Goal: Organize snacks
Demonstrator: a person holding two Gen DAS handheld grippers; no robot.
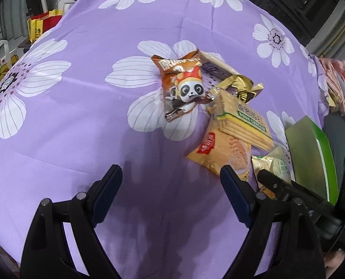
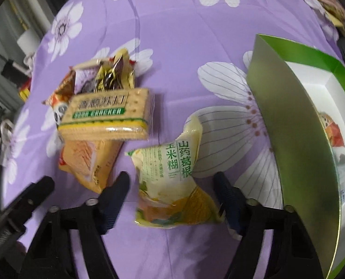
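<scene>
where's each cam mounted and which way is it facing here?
Left wrist: on left gripper, angled down at floral cloth; both its fingers show, spread, nothing between.
Right wrist: on right gripper, angled down at yellow-green pouch lying between its fingers; green box at right.
Shared: cracker pack, pouch, box, cloth.

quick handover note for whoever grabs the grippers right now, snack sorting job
Left gripper: open, nothing between its fingers, over bare purple cloth.
Right gripper: open, straddling the yellow-green pouch; pads not yet pressing.
Box on the right, lid up, already holds a few packets.
Left on the cloth: cracker pack on the orange wafer bag, panda packet, gold wrapper.
Next, probably: close on the pouch, move it to the box.
</scene>
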